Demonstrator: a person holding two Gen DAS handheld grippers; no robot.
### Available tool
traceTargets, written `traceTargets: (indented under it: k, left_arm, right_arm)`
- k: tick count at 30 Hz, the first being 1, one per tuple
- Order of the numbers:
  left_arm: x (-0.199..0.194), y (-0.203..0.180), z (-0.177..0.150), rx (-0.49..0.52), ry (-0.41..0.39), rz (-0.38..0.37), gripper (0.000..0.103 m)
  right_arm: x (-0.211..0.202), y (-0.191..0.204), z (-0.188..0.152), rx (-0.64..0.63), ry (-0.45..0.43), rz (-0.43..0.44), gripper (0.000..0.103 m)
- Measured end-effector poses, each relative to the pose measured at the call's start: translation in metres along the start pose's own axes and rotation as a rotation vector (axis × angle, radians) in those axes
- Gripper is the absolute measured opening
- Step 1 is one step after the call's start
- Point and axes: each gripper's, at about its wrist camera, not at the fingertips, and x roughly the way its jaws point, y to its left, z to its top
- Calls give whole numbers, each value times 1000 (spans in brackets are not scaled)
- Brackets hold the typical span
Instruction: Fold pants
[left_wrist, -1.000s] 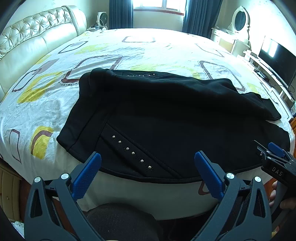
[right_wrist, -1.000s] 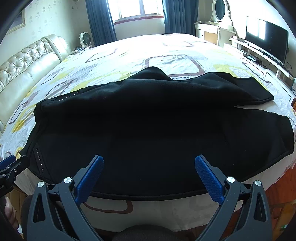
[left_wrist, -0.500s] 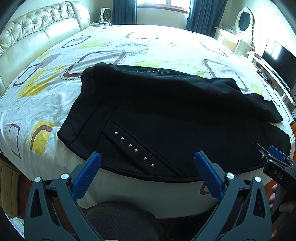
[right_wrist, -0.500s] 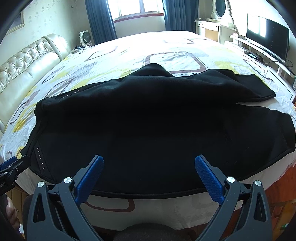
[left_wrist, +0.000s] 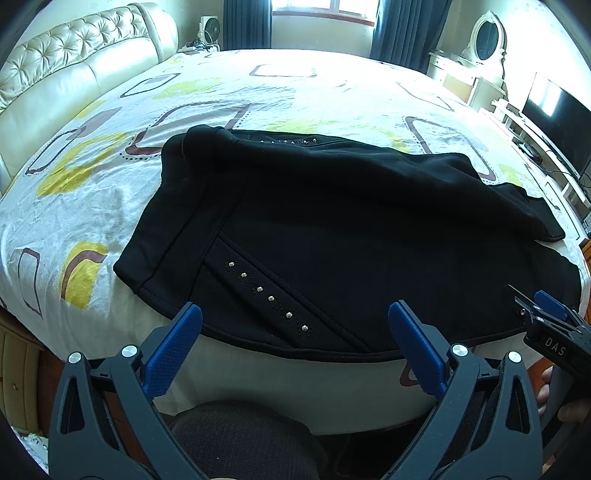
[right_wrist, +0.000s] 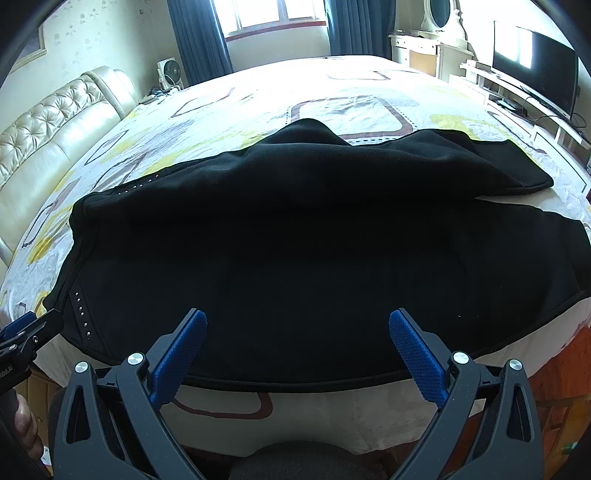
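Black pants (left_wrist: 332, 236) lie spread across the near side of the bed (left_wrist: 92, 192), waistband to the left, legs running right; they also fill the right wrist view (right_wrist: 295, 251). A studded pocket trim (left_wrist: 266, 295) sits near the front edge. My left gripper (left_wrist: 295, 325) is open and empty, its blue pads just above the near hem by the pocket. My right gripper (right_wrist: 297, 328) is open and empty over the near hem at mid-leg. Each gripper shows at the other view's edge.
The bed has a patterned white, yellow and brown sheet and a tufted cream headboard (left_wrist: 74, 74) at left. A TV (right_wrist: 535, 70) on a low stand and a dressing table with mirror (left_wrist: 484, 40) stand at right. A fan (right_wrist: 168, 72) is by the window.
Both grippers have moved slightly closer to the near hem of the pants and tilted down a little. The pants have not moved. Both grippers stay open.
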Motion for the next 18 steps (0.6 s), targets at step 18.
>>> traceTargets:
  k: [18]
  left_arm:
    - [0,-1,0,3,1,1,101]
  right_arm:
    - [1,0,-1,3,15,9,99]
